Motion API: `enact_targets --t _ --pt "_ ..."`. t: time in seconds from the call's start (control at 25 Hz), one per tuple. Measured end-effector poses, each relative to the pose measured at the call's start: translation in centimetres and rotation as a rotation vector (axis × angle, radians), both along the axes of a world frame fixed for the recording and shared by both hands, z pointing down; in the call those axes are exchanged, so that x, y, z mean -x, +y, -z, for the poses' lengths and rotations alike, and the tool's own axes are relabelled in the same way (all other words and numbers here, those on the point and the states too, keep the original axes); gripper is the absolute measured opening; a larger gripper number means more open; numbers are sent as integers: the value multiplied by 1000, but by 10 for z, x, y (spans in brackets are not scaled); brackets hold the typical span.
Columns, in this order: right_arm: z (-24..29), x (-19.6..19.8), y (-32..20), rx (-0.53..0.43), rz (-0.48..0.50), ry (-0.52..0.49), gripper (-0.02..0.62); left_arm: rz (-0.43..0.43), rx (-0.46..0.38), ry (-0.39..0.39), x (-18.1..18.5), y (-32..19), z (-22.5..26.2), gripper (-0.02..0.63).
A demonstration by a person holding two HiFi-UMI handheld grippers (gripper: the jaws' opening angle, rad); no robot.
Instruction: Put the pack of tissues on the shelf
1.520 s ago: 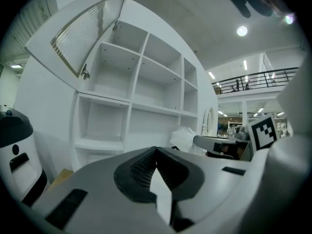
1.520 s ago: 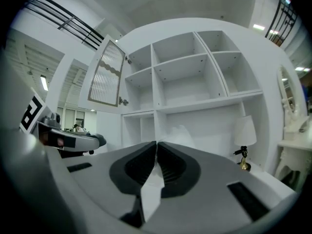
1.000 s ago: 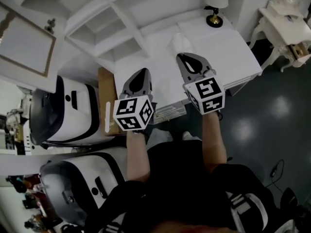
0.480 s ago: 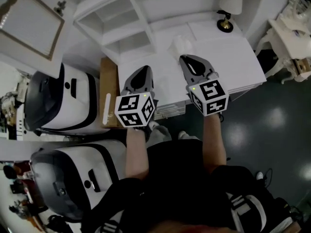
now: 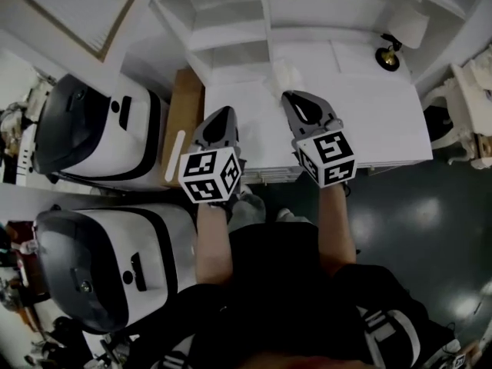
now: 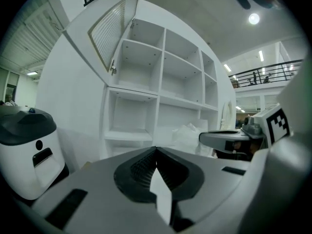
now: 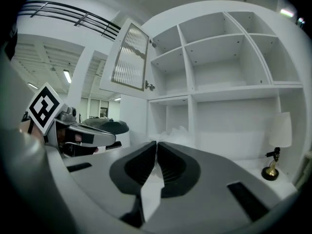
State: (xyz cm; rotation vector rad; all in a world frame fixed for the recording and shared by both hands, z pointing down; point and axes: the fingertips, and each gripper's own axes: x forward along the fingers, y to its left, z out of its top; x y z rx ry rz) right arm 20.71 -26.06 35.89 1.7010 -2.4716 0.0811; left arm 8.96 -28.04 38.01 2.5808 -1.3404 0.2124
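The pack of tissues (image 5: 284, 76), a crinkly white bundle, lies on the white desk (image 5: 377, 121) just in front of the shelf unit (image 5: 231, 33). My right gripper (image 5: 294, 98) hovers over the desk, its tip close behind the pack, jaws shut and empty. My left gripper (image 5: 222, 117) floats further left, also shut and empty. In the left gripper view the pack (image 6: 187, 135) sits ahead to the right, below the open shelf compartments (image 6: 161, 99), with the right gripper (image 6: 229, 138) beside it. From the right gripper view the pack (image 7: 173, 132) peeks just past the closed jaws, and the shelf (image 7: 234, 89) rises behind it.
A small lamp (image 5: 388, 56) stands at the desk's back right (image 7: 274, 147). Two white-and-black machines (image 5: 92, 141) (image 5: 108, 267) and a brown board (image 5: 181, 121) stand left of the desk. An open cabinet door (image 6: 114, 28) hangs at the shelf's upper left. Dark floor lies to the right.
The head view has swung so the shelf and desk sit more squarely ahead. Both grippers stay shut and keep nearly the same places over the desk.
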Motion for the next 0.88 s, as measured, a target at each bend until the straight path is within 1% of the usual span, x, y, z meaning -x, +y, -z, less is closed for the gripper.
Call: enact_targets --t 0.12,0.28,0.36,0.44,0.6,0.76,0.88 --pt "-3 10 -24 15 16 -19 23 20 11 -8 12 -18 -2 11" --pt "3 30 -54 4 58 -38 23 48 26 -23 28 -48 -7 11" --pt "2 38 -66 4 77 -50 23 49 31 -36 32 -60 -11 11" --pt "-1 39 -79 11 83 -74 23 29 23 -46 28 -72 -8 11" --pt "1 43 -111 9 72 -85 23 -4 -14 -57 25 -102 3 11" --pt "0 49 -137 1 56 -104 23 -30 -2 -76 24 -131 -5 11" --pt "-1 43 -154 0 35 -120 23 -64 3 -74 17 -151 -9 11"
